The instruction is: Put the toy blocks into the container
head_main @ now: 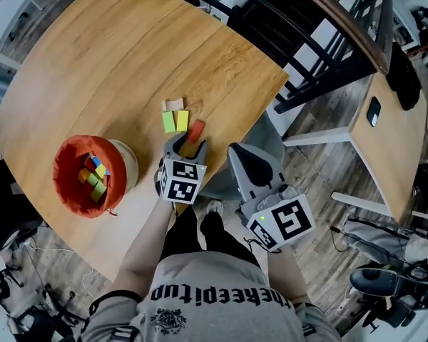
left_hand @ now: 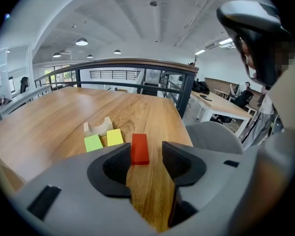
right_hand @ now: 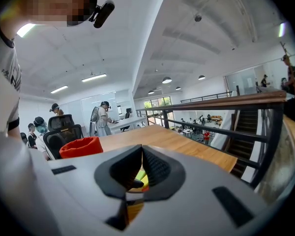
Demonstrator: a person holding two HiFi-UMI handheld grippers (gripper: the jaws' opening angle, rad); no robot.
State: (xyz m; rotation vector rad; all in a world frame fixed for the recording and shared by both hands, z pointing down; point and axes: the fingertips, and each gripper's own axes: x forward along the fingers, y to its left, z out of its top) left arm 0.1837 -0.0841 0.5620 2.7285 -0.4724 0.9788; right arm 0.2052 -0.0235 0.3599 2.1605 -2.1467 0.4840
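On the round wooden table (head_main: 114,55) lie a red block (head_main: 195,130), a yellow block (head_main: 182,120), a green block (head_main: 169,122) and a beige arch block (head_main: 173,105). My left gripper (head_main: 187,148) is open just short of the red block (left_hand: 139,148), whose near end sits between the fingertips without touching the pads. The green block (left_hand: 93,142), yellow block (left_hand: 114,137) and arch (left_hand: 98,127) lie beyond to the left. The orange-red container (head_main: 64,162) holds several blocks. My right gripper (head_main: 246,164) hangs shut and empty off the table's edge.
The table's near-right edge runs just below the blocks. A grey chair (left_hand: 211,136) sits under that edge by my right gripper. A dark railing (head_main: 299,41) runs behind the table, and a second wooden desk (head_main: 396,148) stands to the right.
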